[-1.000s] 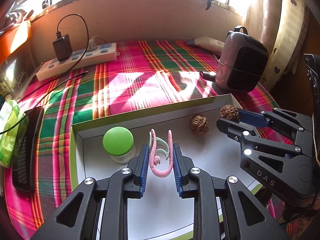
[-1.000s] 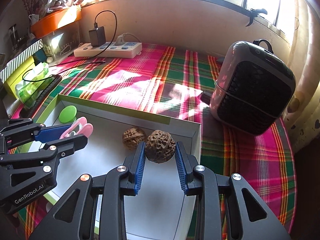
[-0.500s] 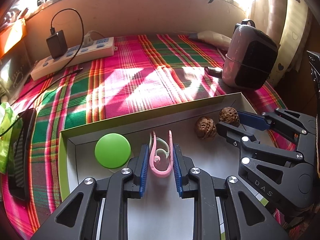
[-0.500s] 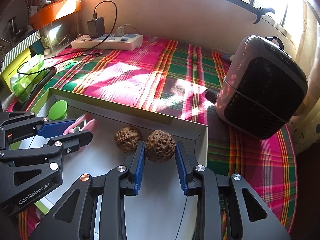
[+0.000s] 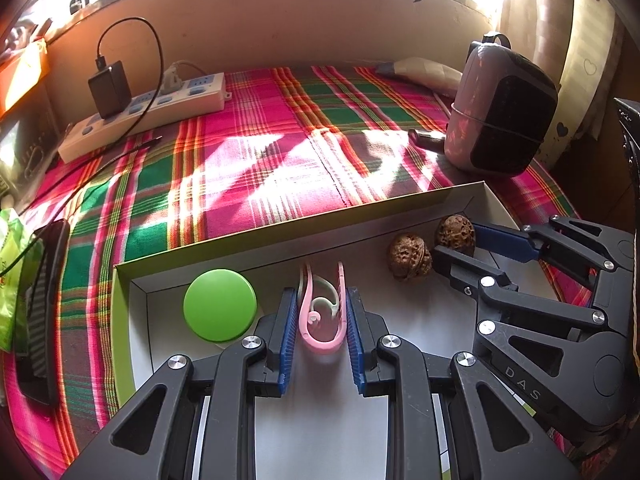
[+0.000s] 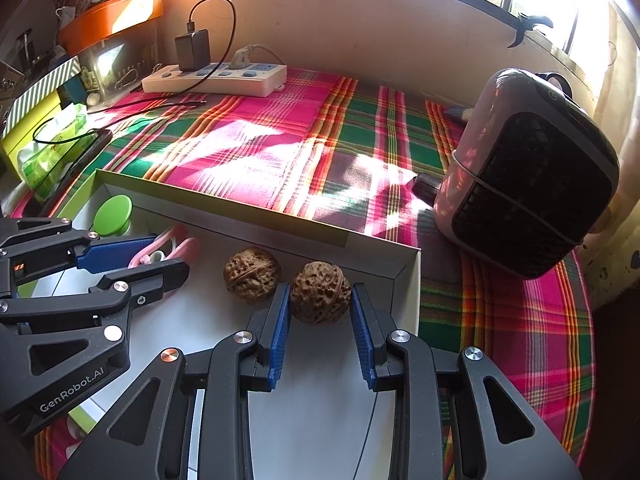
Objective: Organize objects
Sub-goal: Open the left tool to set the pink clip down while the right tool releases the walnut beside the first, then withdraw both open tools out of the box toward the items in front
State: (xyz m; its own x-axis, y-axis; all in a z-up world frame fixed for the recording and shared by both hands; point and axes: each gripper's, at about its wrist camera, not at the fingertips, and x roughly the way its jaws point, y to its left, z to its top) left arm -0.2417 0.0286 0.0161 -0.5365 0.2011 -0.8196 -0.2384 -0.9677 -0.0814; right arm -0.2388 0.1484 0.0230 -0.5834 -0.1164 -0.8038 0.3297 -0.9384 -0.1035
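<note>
The left claw [image 5: 319,318] pinches a pink looped plastic clip [image 5: 322,312], which could twist free. The right claw [image 6: 320,310] seemingly grips a knobbly brown walnut [image 6: 320,298] by the shallow white box's far right corner [image 6: 408,264]; round, it may squirt out.

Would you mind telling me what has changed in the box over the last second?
Nothing was picked up or let go. The left gripper still clamps the pink clip, and the right gripper still holds a walnut. The second walnut and green lid stayed put; only the views shifted a little.
</note>
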